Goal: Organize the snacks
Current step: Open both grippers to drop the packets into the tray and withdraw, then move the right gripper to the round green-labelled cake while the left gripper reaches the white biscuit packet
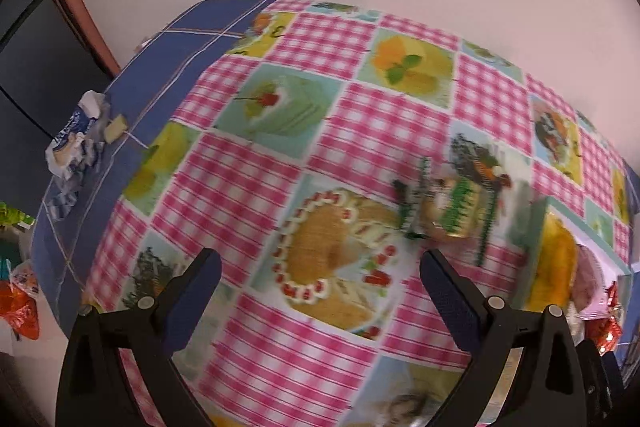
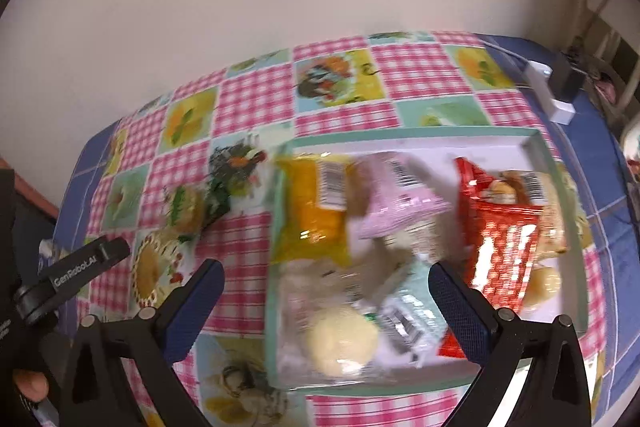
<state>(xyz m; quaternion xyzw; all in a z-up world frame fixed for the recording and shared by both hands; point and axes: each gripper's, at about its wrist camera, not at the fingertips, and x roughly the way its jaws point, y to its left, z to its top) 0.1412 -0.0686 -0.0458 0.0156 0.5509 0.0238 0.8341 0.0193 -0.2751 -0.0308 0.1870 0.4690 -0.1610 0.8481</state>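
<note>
A green-and-clear snack packet [image 1: 448, 211] lies on the patterned tablecloth, just ahead and right of my open, empty left gripper [image 1: 320, 271]. It also shows in the right wrist view [image 2: 192, 209], left of the tray. A mint-rimmed white tray [image 2: 412, 137] holds several snacks: a yellow packet [image 2: 308, 215], a pink packet [image 2: 396, 203], a red packet [image 2: 500, 239] and a clear bag with a pale bun [image 2: 340, 339]. My open, empty right gripper [image 2: 326, 283] hovers over the tray's near side. The tray's corner [image 1: 548, 211] shows in the left wrist view.
A blue-and-white wrapper [image 1: 76, 143] lies at the table's left edge on the blue cloth. Orange and green packets [image 1: 20, 307] sit off the left side. A white-and-black device [image 2: 556, 87] stands at the far right. The left gripper's body [image 2: 72, 275] is at left.
</note>
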